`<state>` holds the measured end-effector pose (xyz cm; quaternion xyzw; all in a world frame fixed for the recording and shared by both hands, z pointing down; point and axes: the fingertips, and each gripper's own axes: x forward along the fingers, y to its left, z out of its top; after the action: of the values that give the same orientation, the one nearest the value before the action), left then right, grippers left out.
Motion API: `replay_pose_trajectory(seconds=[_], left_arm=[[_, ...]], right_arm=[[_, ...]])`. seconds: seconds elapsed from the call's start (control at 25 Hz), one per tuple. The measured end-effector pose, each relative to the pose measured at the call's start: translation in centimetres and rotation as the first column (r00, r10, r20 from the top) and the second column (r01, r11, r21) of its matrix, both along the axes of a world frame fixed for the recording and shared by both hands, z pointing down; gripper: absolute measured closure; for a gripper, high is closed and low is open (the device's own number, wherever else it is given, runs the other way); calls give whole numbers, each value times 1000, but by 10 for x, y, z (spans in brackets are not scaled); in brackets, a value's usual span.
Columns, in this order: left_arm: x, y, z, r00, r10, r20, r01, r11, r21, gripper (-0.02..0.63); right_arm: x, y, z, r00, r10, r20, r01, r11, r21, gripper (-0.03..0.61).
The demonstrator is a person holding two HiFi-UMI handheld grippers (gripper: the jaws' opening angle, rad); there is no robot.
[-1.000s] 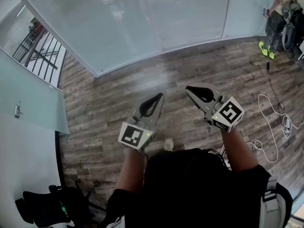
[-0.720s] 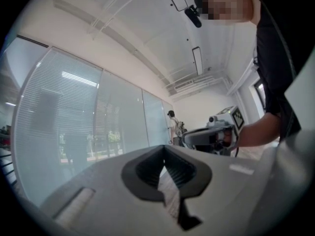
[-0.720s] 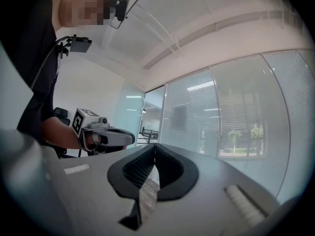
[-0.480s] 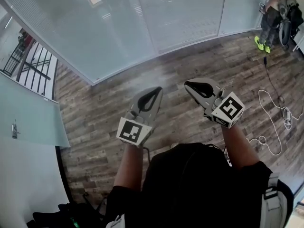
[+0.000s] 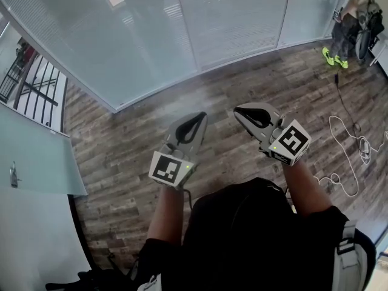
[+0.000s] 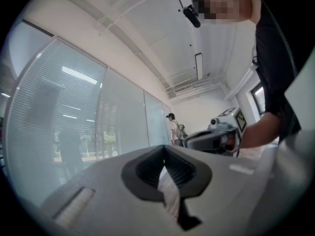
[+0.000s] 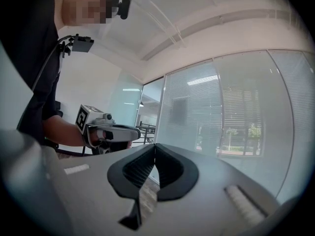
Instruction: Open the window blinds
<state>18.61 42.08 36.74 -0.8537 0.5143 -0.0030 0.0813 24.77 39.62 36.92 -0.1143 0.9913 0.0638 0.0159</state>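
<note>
From the head view, the grey left claw [image 5: 200, 116] and grey right claw [image 5: 239, 110] hung side by side over the brown wood-plank floor [image 5: 121, 144]. The white slatted window blinds [image 5: 236, 23] stood well beyond them, behind the far glass wall.

In the left gripper view, the left claw [image 6: 164, 150] was pressed together on nothing, with the blinds [image 6: 74, 107] far left.

In the right gripper view, the right claw [image 7: 155, 147] was likewise pressed together and empty, with the blinds [image 7: 236, 112] far right.

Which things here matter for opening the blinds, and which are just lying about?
For the job: window blinds, left gripper, right gripper, both shut and empty.
Just lying about: white cable on the floor, bystander in the corner.
</note>
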Motion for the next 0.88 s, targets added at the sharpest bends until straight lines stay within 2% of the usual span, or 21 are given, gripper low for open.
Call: replay_pose_trajectory(seconds=[0.28,0.52,0.88], left_arm=[[-14,-10,7,1000,-12,16,12,1000,8,611],[-20,-28,5,1000,-5,4,5,1000,13,611],[-42,-65,4,998,-57,23,56,998,19,611]], right_arm=[[-8,-7,11,999,20,-33,-21,999,-27,572],[-16,-28,2,999,34,10,-33,999,-16,572],[-33,-85,-3,1000,11,24,-11,1000,8,572]])
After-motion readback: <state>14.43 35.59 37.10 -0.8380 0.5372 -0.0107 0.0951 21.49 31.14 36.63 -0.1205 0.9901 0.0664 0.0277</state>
